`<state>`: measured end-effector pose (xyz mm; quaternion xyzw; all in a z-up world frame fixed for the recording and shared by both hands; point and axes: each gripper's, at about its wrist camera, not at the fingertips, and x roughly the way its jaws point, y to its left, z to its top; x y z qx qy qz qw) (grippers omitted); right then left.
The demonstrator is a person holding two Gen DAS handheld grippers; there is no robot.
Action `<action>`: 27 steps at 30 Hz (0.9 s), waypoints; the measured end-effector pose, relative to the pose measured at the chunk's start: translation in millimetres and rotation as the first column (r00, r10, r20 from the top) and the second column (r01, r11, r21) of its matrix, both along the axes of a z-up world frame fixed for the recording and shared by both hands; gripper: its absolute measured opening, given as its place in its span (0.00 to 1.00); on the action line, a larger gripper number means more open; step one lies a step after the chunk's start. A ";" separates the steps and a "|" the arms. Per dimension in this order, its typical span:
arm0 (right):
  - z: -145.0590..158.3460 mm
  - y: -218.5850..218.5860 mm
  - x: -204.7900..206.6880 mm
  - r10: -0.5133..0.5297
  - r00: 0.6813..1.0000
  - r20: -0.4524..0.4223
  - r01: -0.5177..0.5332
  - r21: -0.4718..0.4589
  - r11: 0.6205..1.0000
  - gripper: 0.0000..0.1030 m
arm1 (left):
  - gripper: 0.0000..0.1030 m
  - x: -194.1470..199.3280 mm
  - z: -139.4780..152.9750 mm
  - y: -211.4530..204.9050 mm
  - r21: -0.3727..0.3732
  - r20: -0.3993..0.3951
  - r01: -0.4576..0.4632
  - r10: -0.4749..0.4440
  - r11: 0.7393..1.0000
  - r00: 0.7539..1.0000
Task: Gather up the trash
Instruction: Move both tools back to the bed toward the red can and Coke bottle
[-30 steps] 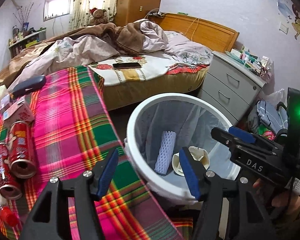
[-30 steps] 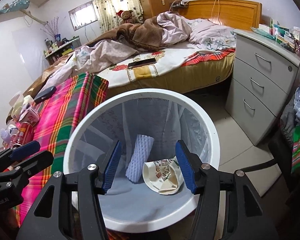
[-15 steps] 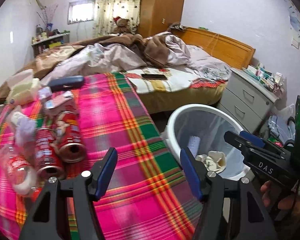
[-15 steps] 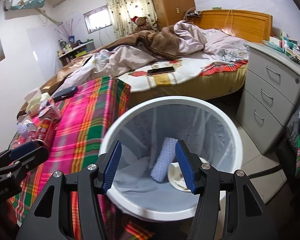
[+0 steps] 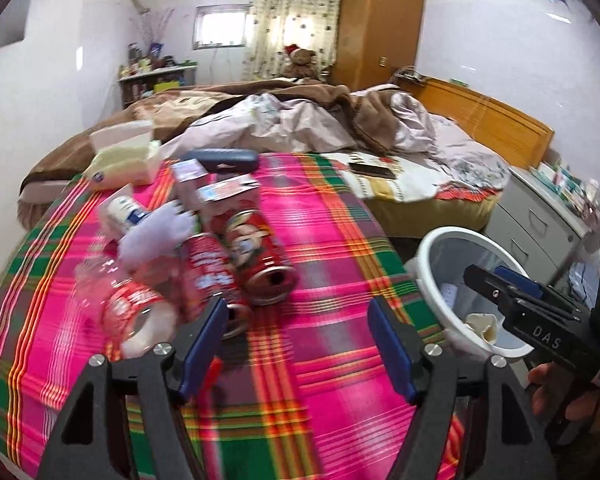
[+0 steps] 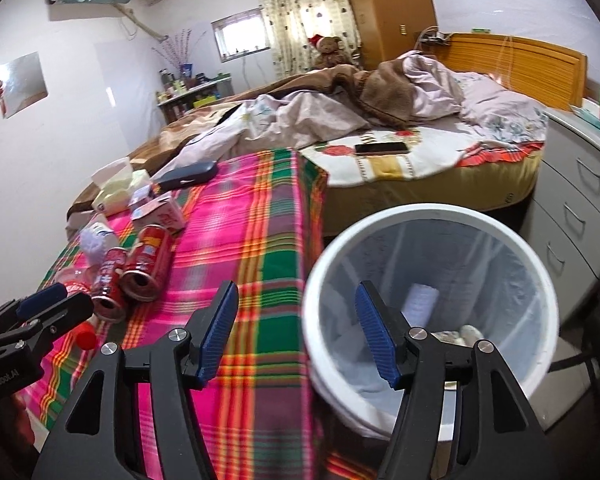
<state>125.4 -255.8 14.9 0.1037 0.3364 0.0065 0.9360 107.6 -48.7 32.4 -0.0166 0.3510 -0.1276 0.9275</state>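
Observation:
Two red cans [image 5: 256,256] [image 6: 146,264] lie on the plaid-covered table [image 5: 320,240], beside a clear plastic bottle [image 5: 128,312], white foam netting [image 5: 156,236] and small cartons [image 5: 224,196]. My left gripper [image 5: 296,336] is open and empty, just in front of the cans. The white trash bin [image 6: 432,308] [image 5: 452,280] stands at the table's right edge and holds foam netting and crumpled paper. My right gripper [image 6: 296,328] is open and empty, over the gap between table and bin.
A tissue box [image 5: 128,160] and a dark case [image 5: 224,158] lie at the table's far end. A bed [image 6: 380,140] with a phone [image 6: 380,148] is beyond. Grey drawers [image 6: 580,200] stand right of the bin.
Both grippers have swung left, away from the bin toward the table. The left gripper has come close to the cans. Both stay open and empty.

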 end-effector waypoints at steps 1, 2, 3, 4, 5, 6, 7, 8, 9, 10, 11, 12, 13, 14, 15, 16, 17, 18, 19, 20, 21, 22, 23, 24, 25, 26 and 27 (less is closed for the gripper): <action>0.1 3.7 1.8 0.012 1.000 0.001 -0.012 0.003 1.000 0.61 | 0.76 0.6 -1.6 7.6 -0.016 -0.006 -0.019 0.019 1.000 1.000; 0.3 7.6 2.7 0.021 1.000 0.002 -0.021 0.004 1.000 0.61 | 0.76 0.9 -3.4 15.9 -0.029 -0.008 -0.039 0.039 0.999 0.999; 0.4 12.7 4.7 0.031 1.000 0.001 -0.031 0.003 1.000 0.61 | 0.77 1.4 -4.8 22.5 -0.038 -0.011 -0.055 0.055 0.998 0.998; 0.7 17.9 7.2 0.042 0.999 0.001 -0.042 0.003 0.999 0.61 | 0.78 2.0 -6.2 29.0 -0.046 -0.016 -0.070 0.070 0.996 0.997; 0.5 22.6 8.8 0.051 0.999 0.001 -0.051 0.004 0.999 0.61 | 0.78 2.6 -7.9 37.1 -0.058 -0.023 -0.085 0.083 0.995 0.996; 0.4 26.9 10.8 0.059 0.998 0.000 -0.059 0.004 0.998 0.62 | 0.78 3.3 -9.3 43.5 -0.066 -0.029 -0.094 0.093 0.993 0.995; 0.1 31.2 12.7 0.070 0.998 0.001 -0.070 0.003 0.998 0.62 | 0.78 3.7 -10.8 51.1 -0.075 -0.036 -0.109 0.106 0.991 0.994; 0.1 34.4 14.5 0.079 0.997 0.001 -0.079 0.003 0.997 0.62 | 0.78 4.2 -11.8 56.2 -0.078 -0.038 -0.124 0.121 0.989 0.992; -0.4 38.0 17.3 0.087 0.996 -0.002 -0.087 0.002 0.996 0.62 | 0.78 5.5 -12.2 60.5 -0.077 -0.041 -0.136 0.133 0.988 0.990; -0.7 41.2 19.7 0.092 0.996 -0.006 -0.092 0.000 0.996 0.62 | 0.78 6.7 -13.2 65.7 -0.075 -0.046 -0.150 0.147 0.986 0.988; -1.3 44.4 22.4 0.099 0.995 -0.007 -0.099 -0.001 0.995 0.62 | 0.78 8.5 -14.5 70.3 -0.075 -0.052 -0.164 0.160 0.984 0.986; -1.7 47.9 26.2 0.110 0.994 -0.011 -0.110 -0.001 0.994 0.62 | 0.79 9.9 -16.3 75.2 -0.075 -0.061 -0.177 0.172 0.981 0.983; -1.8 51.3 30.1 0.120 0.993 -0.017 -0.120 0.001 0.993 0.62 | 0.79 11.9 -18.1 79.2 -0.076 -0.072 -0.189 0.184 0.979 0.980; -1.8 54.3 33.6 0.130 0.991 -0.018 -0.130 0.003 0.991 0.62 | 0.79 13.7 -20.2 84.1 -0.074 -0.081 -0.203 0.197 0.976 0.977; -2.3 58.6 38.0 0.143 0.990 -0.020 -0.142 0.008 0.990 0.62 | 0.80 15.3 -22.8 88.5 -0.066 -0.088 -0.218 0.212 0.974 0.973; -2.4 62.5 42.2 0.155 0.988 -0.024 -0.154 0.013 0.988 0.62 | 0.81 17.0 -25.7 93.1 -0.064 -0.096 -0.235 0.228 0.970 0.969; -2.7 66.0 45.4 0.169 0.985 -0.024 -0.168 0.018 0.986 0.62 | 0.81 18.1 -28.7 97.8 -0.069 -0.107 -0.248 0.240 0.966 0.965; -3.0 69.7 50.2 0.181 0.983 -0.027 -0.180 0.023 0.983 0.62 | 0.81 20.3 -31.8 103.3 -0.079 -0.124 -0.259 0.248 0.963 0.961; -3.3 72.7 53.6 0.185 0.982 -0.031 -0.185 0.021 0.983 0.62 | 0.81 22.5 -33.9 106.9 -0.090 -0.138 -0.267 0.254 0.959 0.957; -3.7 76.5 56.8 0.191 0.981 -0.030 -0.190 0.021 0.982 0.62 | 0.81 24.9 -36.2 110.3 -0.103 -0.147 -0.276 0.260 0.956 0.954; -4.0 79.8 60.3 0.198 0.980 -0.028 -0.197 0.024 0.980 0.62 | 0.81 27.3 -38.1 111.8 -0.105 -0.152 -0.279 0.262 0.955 0.953; -4.6 83.3 63.6 0.203 0.979 -0.034 -0.202 0.026 0.979 0.62 | 0.81 30.1 -39.0 112.2 -0.105 -0.160 -0.281 0.263 0.954 0.951; -5.0 87.1 66.5 0.210 0.977 -0.037 -0.209 0.025 0.978 0.62 | 0.81 32.9 -40.7 112.5 -0.113 -0.168 -0.280 0.260 0.953 0.951; -5.5 89.6 68.5 0.219 0.975 -0.038 -0.218 0.024 0.976 0.62 | 0.81 35.8 -42.2 113.0 -0.127 -0.176 -0.274 0.250 0.953 0.952; -6.5 94.2 72.2 0.231 0.972 -0.046 -0.230 0.021 0.973 0.62 | 0.82 38.0 -43.0 113.5 -0.146 -0.184 -0.273 0.245 0.951 0.952; -7.1 96.3 73.9 0.234 0.971 -0.051 -0.234 0.018 0.972 0.62 | 0.82 40.7 -43.9 114.2 -0.163 -0.187 -0.273 0.242 0.948 0.952; -8.4 99.9 77.2 0.242 0.968 -0.058 -0.242 0.019 0.970 0.62 | 0.82 42.7 -45.0 114.3 -0.172 -0.191 -0.271 0.238 0.947 0.952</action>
